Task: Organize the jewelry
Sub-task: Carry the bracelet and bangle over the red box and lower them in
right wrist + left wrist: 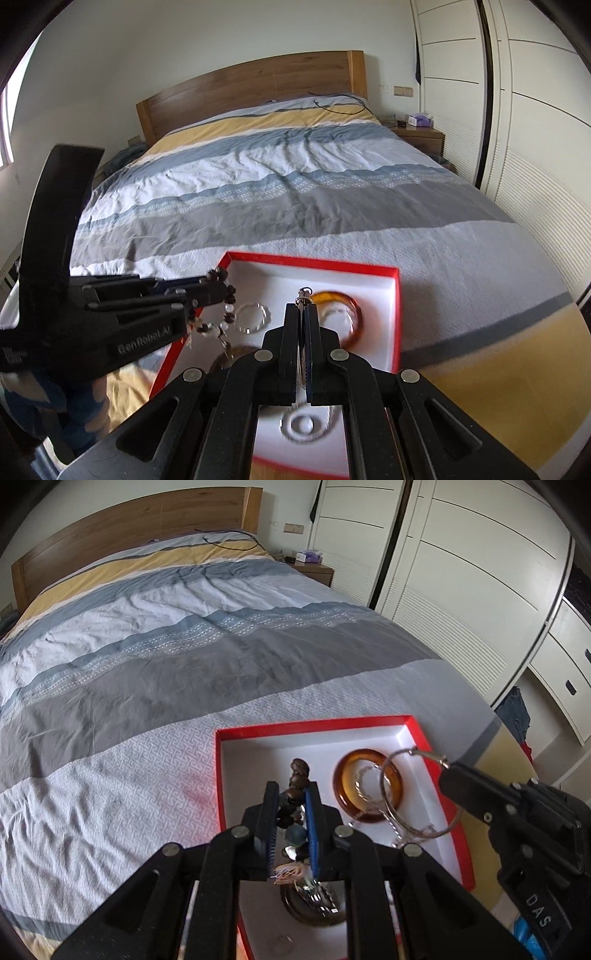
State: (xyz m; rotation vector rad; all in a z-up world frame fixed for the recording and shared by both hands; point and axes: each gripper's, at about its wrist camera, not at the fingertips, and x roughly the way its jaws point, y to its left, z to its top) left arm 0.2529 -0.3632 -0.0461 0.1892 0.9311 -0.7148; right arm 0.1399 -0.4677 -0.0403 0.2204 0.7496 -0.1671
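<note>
An open red box (314,725) with a white inside lies on the bed's near end. My left gripper (292,786) hangs over its left half, shut on a bracelet of dark brown beads (300,767) that dangles between the pads. In the right wrist view that left gripper (221,282) and its bead bracelet (227,317) come in from the left. My right gripper (304,308) is shut on a thin silver hoop (303,293), seen edge-on. From the left wrist, the right gripper (448,766) holds the silver hoop (400,752) above an amber bangle (345,775) in the box.
A twisted silver bracelet (251,317) and a dark bangle (314,912) also lie in the box (314,264). The striped duvet (184,664) spreads beyond it to a wooden headboard (129,528). White wardrobe doors (461,572) stand along the right, a bedside table (421,134) by the headboard.
</note>
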